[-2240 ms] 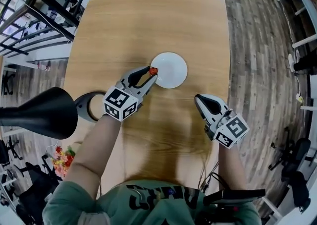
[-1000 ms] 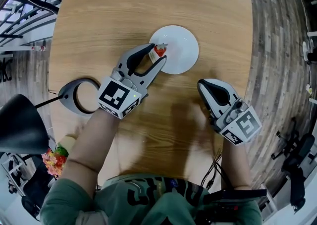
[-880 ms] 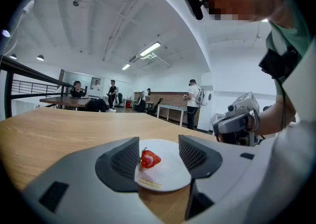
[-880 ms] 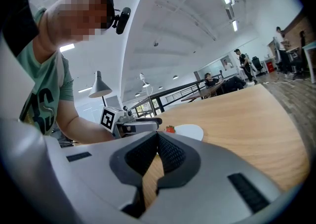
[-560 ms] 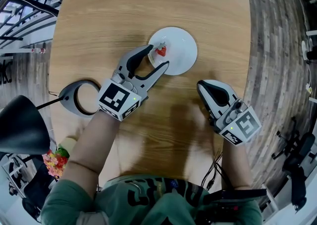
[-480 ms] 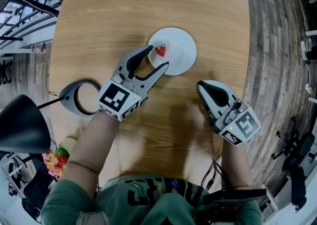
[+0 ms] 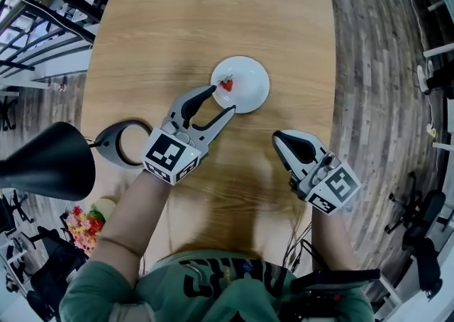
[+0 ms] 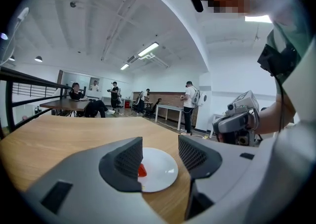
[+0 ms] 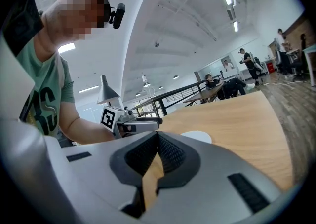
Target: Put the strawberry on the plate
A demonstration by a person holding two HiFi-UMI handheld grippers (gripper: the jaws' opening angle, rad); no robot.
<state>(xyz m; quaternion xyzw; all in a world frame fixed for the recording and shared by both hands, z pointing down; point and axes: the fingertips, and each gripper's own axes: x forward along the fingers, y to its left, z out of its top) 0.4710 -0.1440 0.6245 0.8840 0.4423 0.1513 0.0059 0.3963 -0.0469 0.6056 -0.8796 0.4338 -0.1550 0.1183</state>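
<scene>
Strawberry (image 7: 226,85) sits on plate (image 7: 252,72), left of plate's centre, ungripped. Left gripper (image 7: 223,98) at plate's near-left rim, jaws just opened wide, nothing between them; berry lies just beyond its tips. Right gripper (image 7: 278,140) well short of plate, pressed together, empty.

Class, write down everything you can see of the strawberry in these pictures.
The strawberry is small and bright red; real or toy cannot be told. It lies on the white plate, near the rim on the side toward the left gripper, touching only the plate. That gripper is just short of it, its fingers having just opened, apart and clear of it. In the left gripper view one finger hides part of it.
</scene>
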